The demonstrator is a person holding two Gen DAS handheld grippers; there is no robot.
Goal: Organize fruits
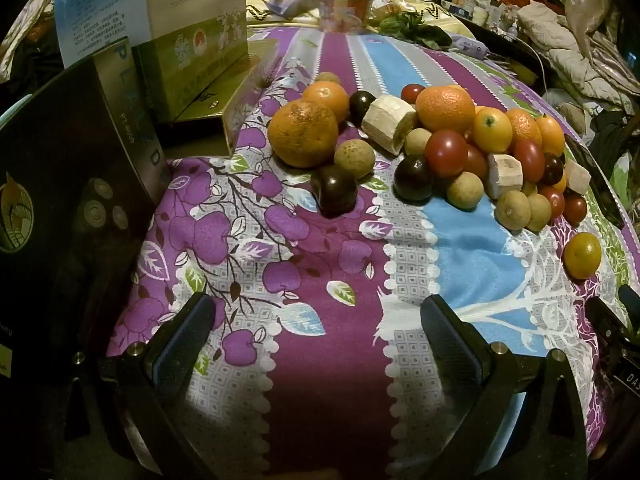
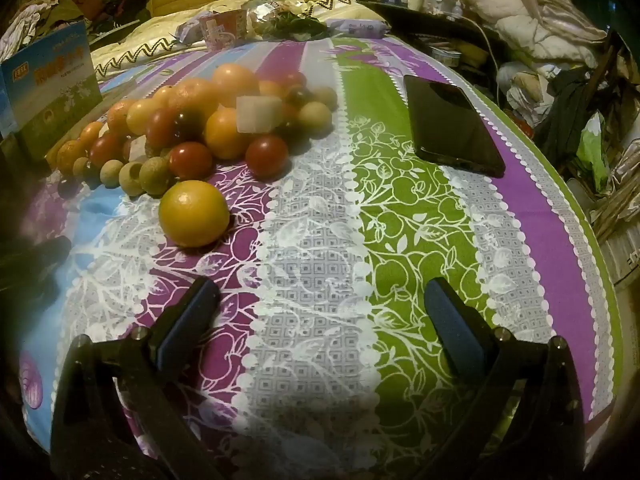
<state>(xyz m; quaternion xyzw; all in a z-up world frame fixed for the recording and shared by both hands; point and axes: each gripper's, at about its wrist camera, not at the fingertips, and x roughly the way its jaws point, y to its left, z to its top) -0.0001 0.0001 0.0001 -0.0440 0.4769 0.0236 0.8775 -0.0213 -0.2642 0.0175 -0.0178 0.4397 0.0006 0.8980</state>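
Observation:
A pile of mixed fruit lies on a patterned cloth [image 1: 320, 264]: large oranges [image 1: 302, 133], red tomatoes [image 1: 446, 152], dark plums [image 1: 334, 190], tan longans [image 1: 354, 158], kumquats [image 1: 493, 129] and pale cut chunks [image 1: 388, 118]. One kumquat [image 1: 582, 255] lies apart at the right; it also shows in the right wrist view [image 2: 194, 214]. My left gripper [image 1: 320, 320] is open and empty, short of the pile. My right gripper [image 2: 322, 304] is open and empty, right of the lone kumquat and the pile [image 2: 224, 120].
Dark and green boxes [image 1: 80, 152] stand at the left of the cloth. A black phone [image 2: 452, 128] lies on the cloth at the right. A cup [image 2: 218, 32] and greens sit at the far end. Clutter lines the right edge.

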